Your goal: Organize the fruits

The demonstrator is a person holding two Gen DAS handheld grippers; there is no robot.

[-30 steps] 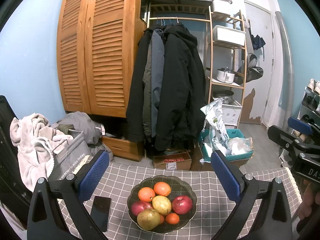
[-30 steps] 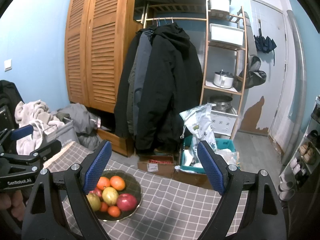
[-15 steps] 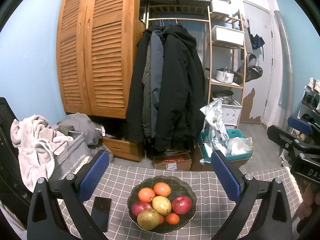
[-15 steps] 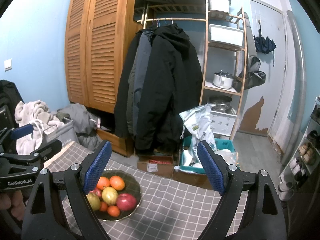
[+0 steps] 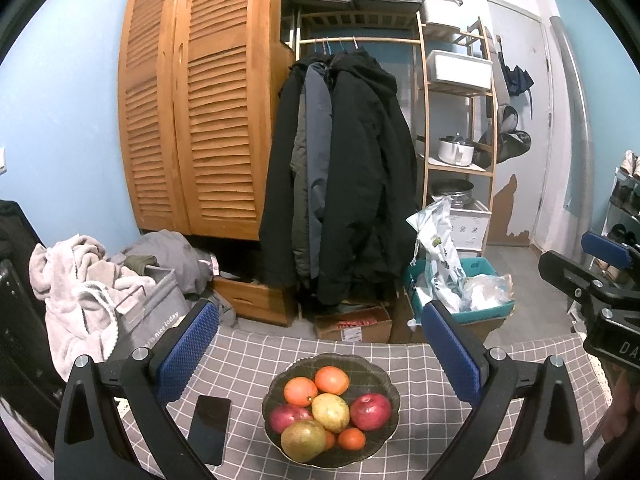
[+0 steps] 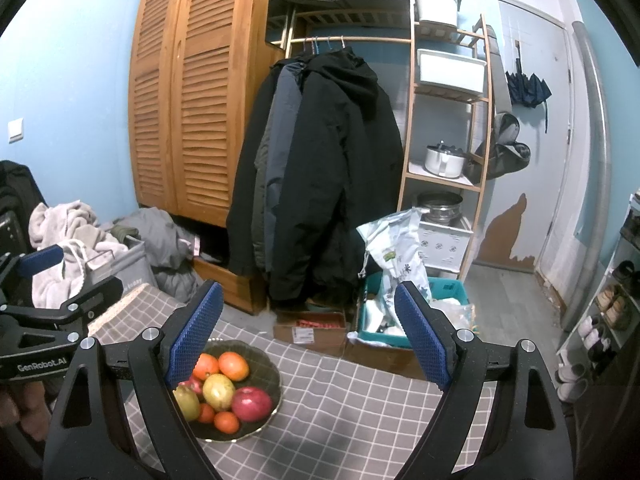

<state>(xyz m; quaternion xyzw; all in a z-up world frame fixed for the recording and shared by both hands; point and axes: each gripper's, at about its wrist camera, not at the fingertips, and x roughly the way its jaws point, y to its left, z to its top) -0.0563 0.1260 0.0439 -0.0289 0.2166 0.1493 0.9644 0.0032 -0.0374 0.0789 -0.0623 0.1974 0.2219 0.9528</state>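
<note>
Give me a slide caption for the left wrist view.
Open left hand-held gripper above a bowl of fruit on a checked tablecloth, phone alongside.

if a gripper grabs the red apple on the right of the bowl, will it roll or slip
The red apple is round and glossy, so it may slip between pads. It leans on the pear, which may shift when the apple is lifted. It looks firm.

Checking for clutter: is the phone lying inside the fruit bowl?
No, the phone lies flat on the tablecloth, left of the bowl.
</note>
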